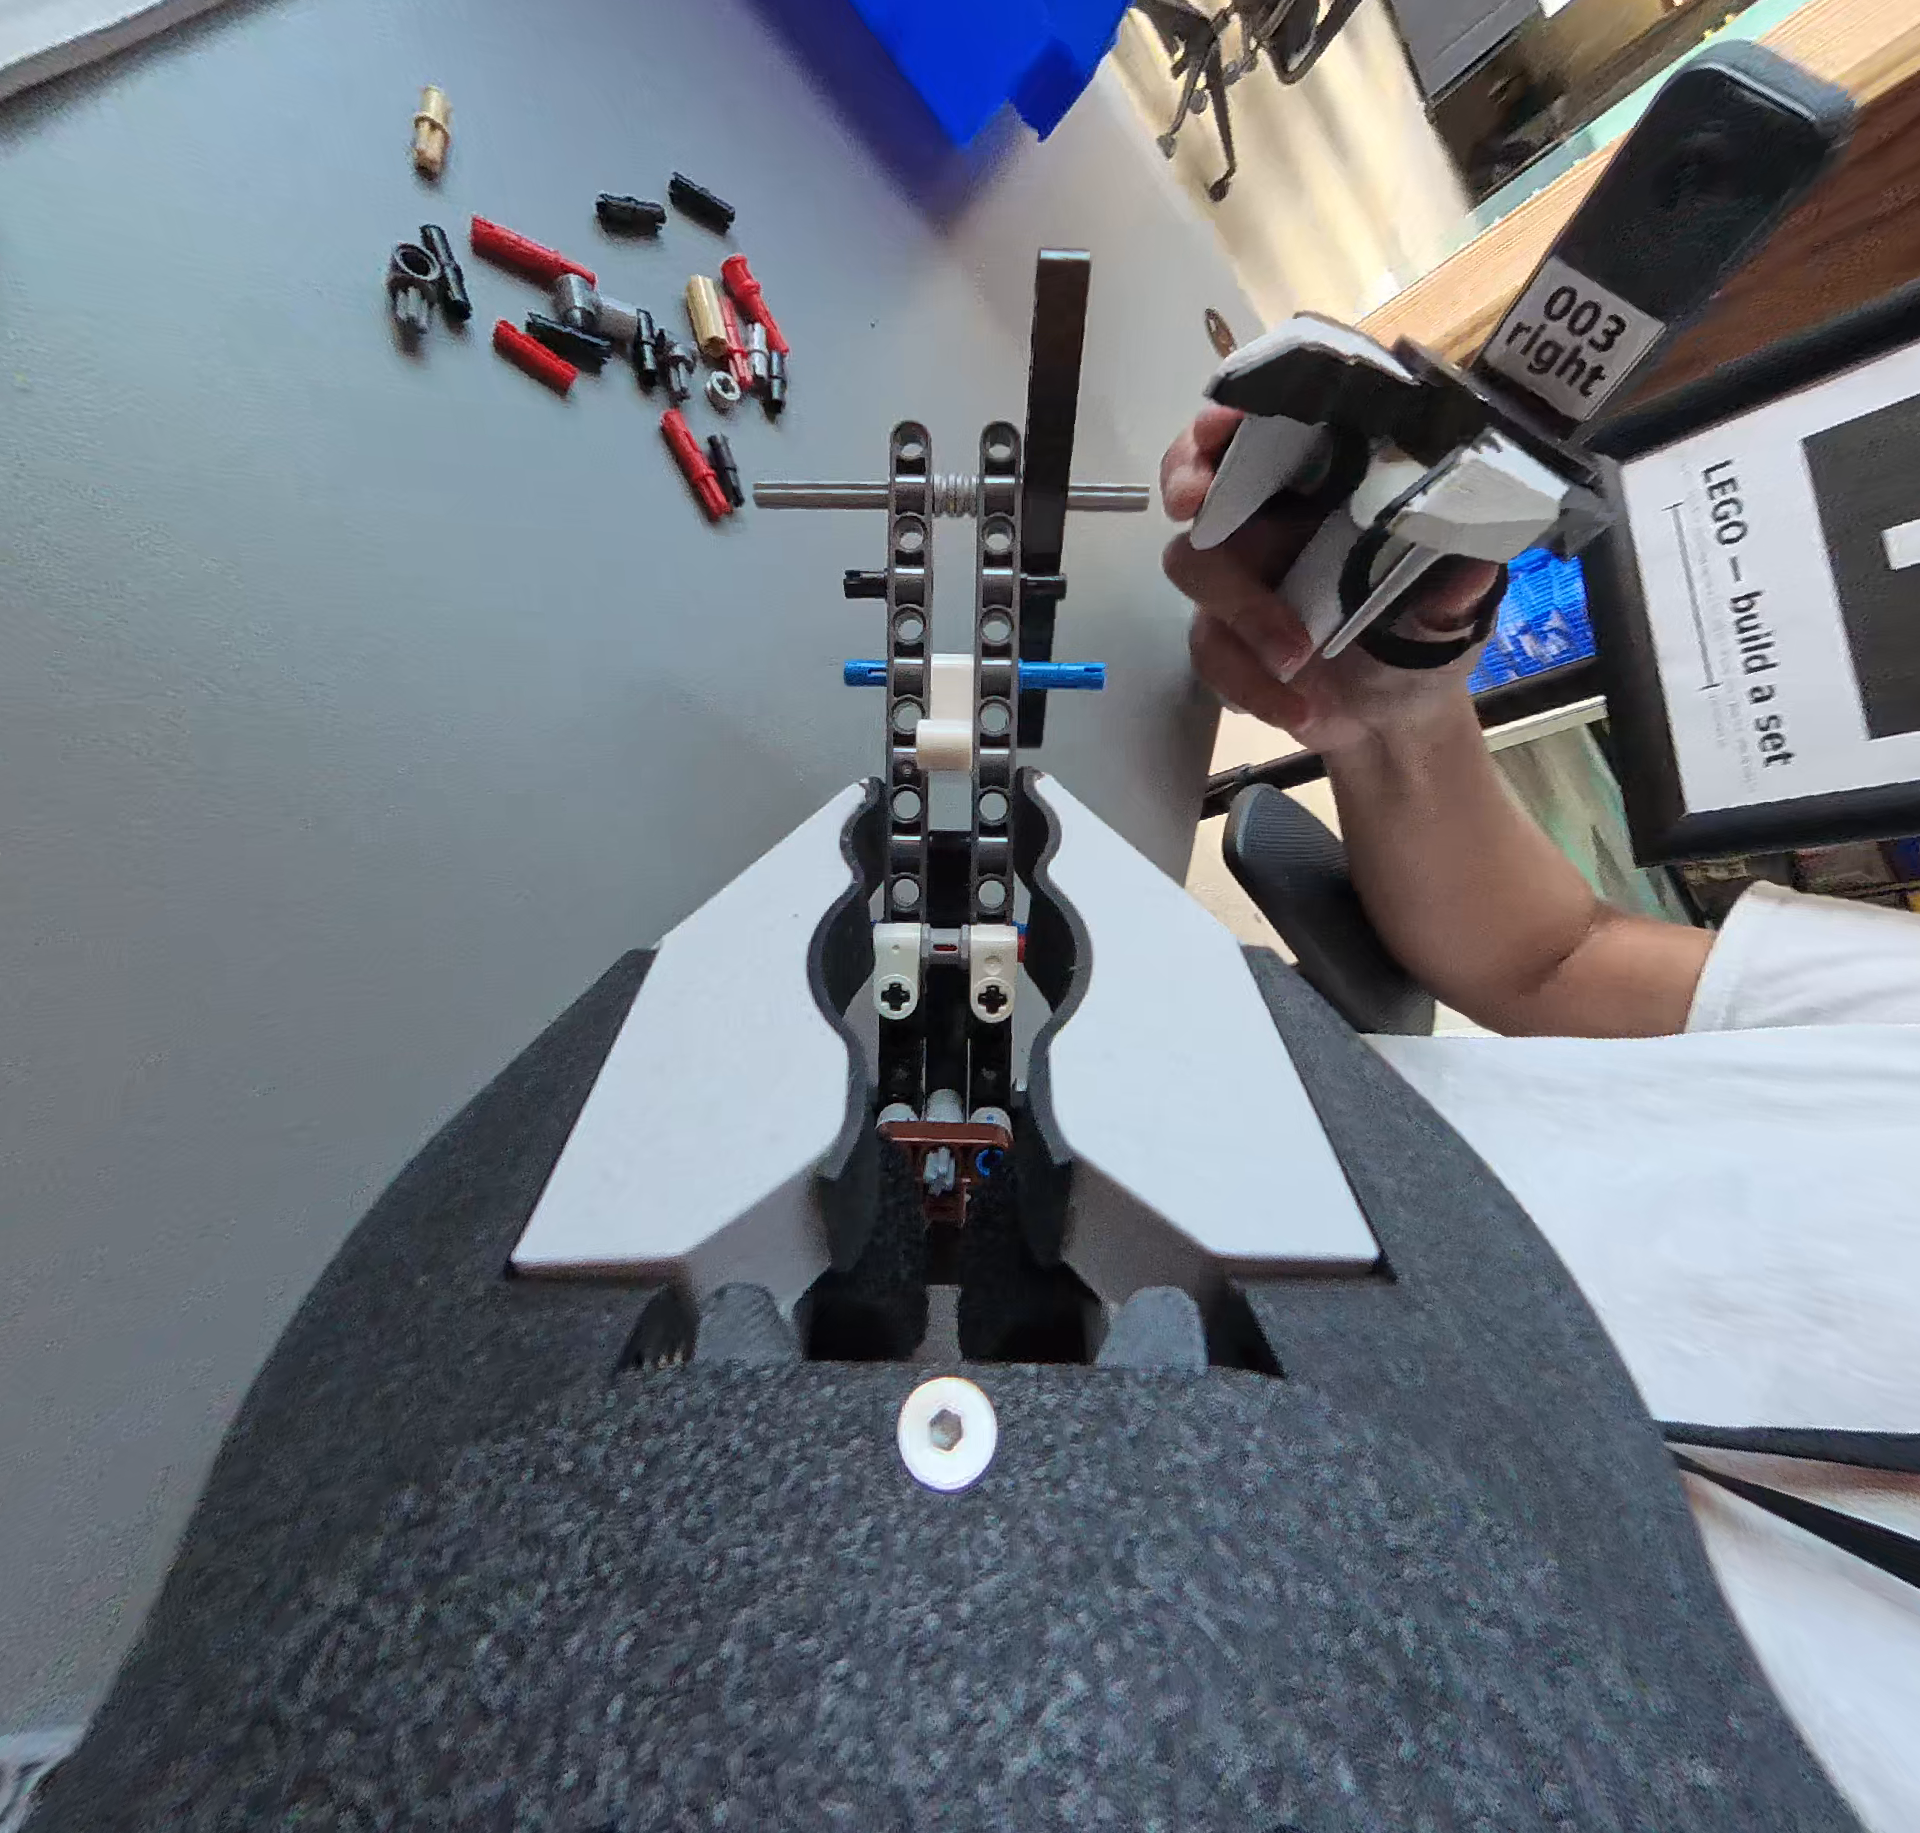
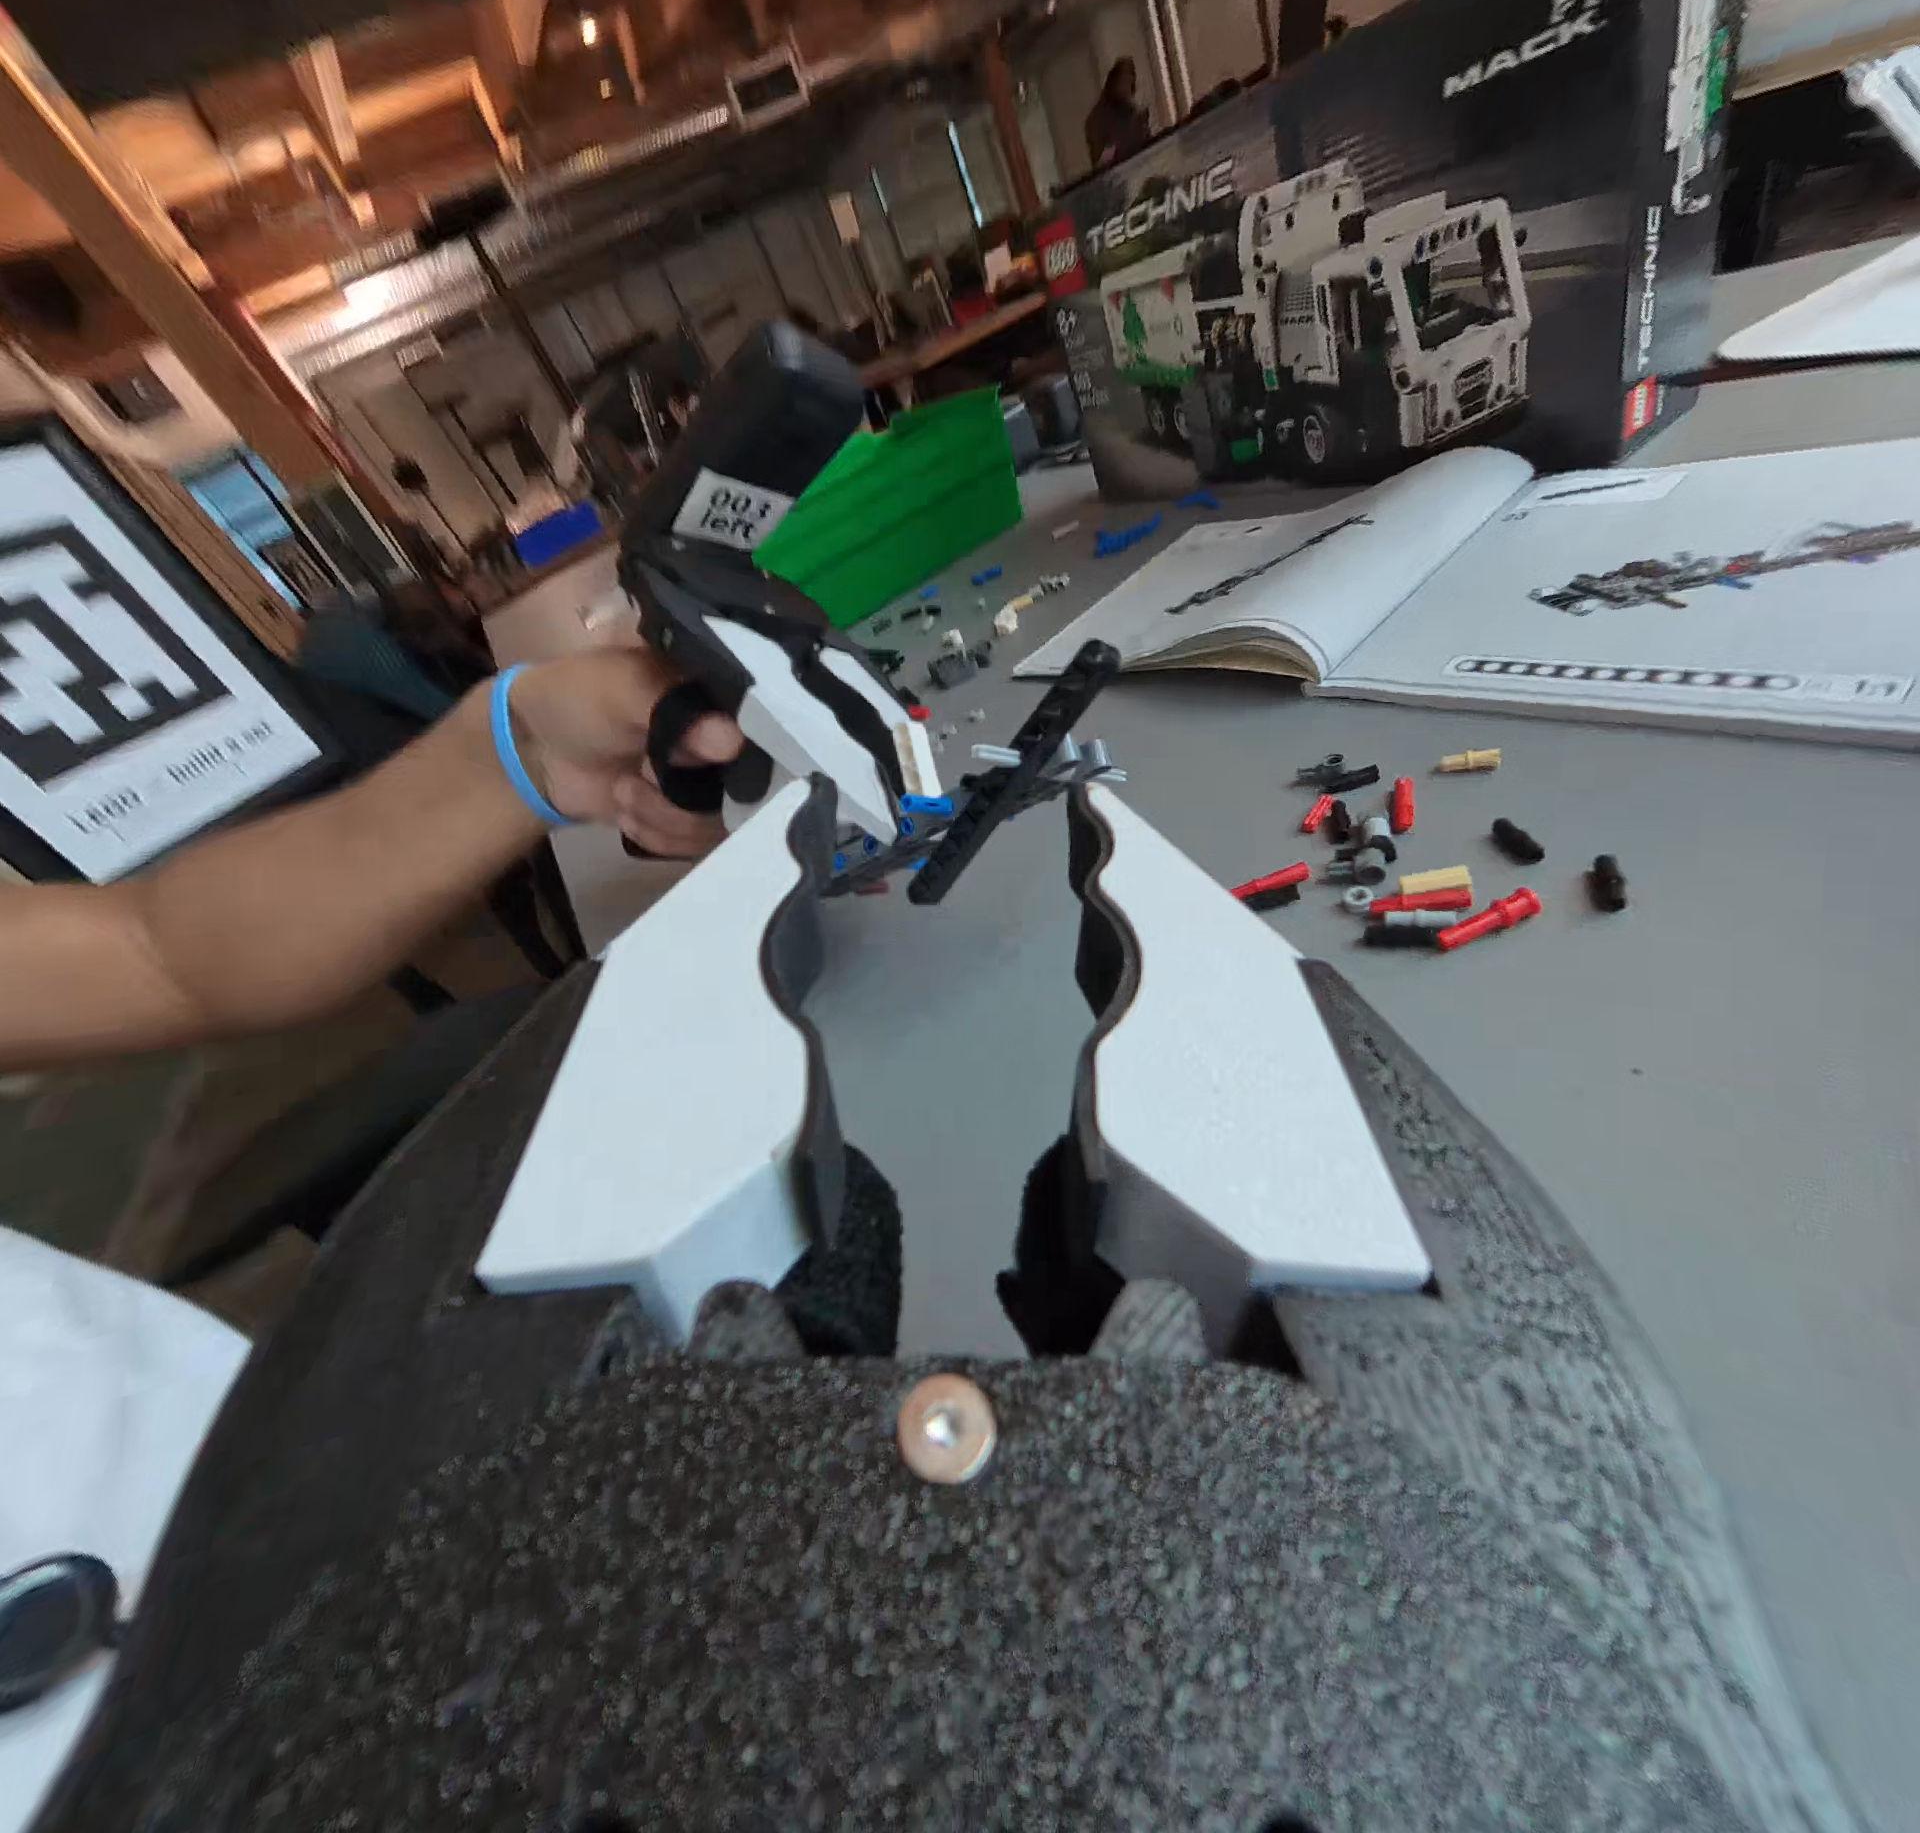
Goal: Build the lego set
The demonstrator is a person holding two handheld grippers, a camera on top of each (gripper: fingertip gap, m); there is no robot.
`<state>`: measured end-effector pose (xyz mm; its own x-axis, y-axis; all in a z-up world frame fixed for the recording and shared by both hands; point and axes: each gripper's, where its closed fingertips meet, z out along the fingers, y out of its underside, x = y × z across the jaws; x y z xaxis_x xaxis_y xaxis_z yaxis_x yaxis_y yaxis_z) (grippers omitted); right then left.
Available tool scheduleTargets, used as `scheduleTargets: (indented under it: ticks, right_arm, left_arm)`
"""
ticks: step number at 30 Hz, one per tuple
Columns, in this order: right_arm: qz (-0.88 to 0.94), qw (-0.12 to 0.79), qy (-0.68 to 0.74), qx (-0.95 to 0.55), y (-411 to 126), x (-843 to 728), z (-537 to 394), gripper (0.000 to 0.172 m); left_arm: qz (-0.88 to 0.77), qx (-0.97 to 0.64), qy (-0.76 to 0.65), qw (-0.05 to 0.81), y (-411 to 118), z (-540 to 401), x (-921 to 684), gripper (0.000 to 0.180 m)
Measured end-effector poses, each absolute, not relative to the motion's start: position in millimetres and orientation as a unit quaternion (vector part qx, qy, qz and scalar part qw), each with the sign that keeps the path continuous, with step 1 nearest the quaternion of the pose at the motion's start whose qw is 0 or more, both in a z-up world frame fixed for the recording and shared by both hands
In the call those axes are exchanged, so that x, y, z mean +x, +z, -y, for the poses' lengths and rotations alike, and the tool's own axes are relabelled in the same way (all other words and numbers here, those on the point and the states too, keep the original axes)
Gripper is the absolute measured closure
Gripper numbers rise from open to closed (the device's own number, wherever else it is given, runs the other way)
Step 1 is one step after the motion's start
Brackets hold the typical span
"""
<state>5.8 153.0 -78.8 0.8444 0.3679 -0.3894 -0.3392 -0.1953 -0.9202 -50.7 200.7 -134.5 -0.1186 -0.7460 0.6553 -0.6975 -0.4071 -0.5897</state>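
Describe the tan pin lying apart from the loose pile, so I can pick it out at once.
Start at the grey table, just below the open instruction booklet. A scatter of red, black and grey pins lies there; the tan pin sits alone at its far edge, nearest the booklet. It is short, ridged mid-length and touches nothing, unlike the tan piece inside the pile.

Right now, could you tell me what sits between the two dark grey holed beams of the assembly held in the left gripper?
In the left wrist view, a white connector on a blue pin sits between the beams, with a grey spring-like coil on the axle farther out.
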Motion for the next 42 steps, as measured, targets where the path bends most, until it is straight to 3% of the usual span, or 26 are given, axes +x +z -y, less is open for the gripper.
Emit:
scheduleTargets:
  ticks: [4, 11, 15, 16, 20, 25, 32, 39, 42]
  right_arm:
    - [-0.05, 0.599, 0.303, -0.74, -101, 12, -156, 0.128]
    - [0.001, 0.556, 0.205, -0.806, -116, 7, -169, 0.132]
    - [-0.077, 0.546, 0.313, -0.774, -102, -9, -174, 0.124]
    - [-0.087, 0.552, 0.308, -0.77, -103, -9, -176, 0.113]
    - [-0.043, 0.592, 0.208, -0.777, -112, -7, -184, 0.129]
    - [-0.049, 0.587, 0.228, -0.775, -112, -10, -194, 0.143]
    - [-0.109, 0.626, 0.302, -0.711, -90, 14, -198, 0.147]
    - [-0.137, 0.626, 0.492, -0.589, -59, 3, -202, 0.145]
    - [-0.137, 0.624, 0.504, -0.581, -59, 2, -202, 0.156]
  left_arm:
    - [-0.57, -0.675, -0.466, 0.054, -149, -209, -48, 0.158]
    - [-0.56, -0.661, -0.497, 0.038, -138, -205, -43, 0.158]
    - [-0.533, -0.651, -0.54, 0.03, -123, -203, -40, 0.158]
    - [-0.523, -0.649, -0.552, 0.029, -119, -204, -40, 0.158]
    - [-0.5, -0.635, -0.588, 0.006, -107, -204, -42, 0.158]
    - [-0.485, -0.63, -0.606, -0.018, -107, -205, -45, 0.158]
    - [-0.487, -0.618, -0.617, -0.018, -103, -202, -49, 0.158]
    - [-0.496, -0.616, -0.611, -0.009, -106, -197, -47, 0.158]
    - [-0.498, -0.612, -0.614, -0.012, -103, -195, -47, 0.158]
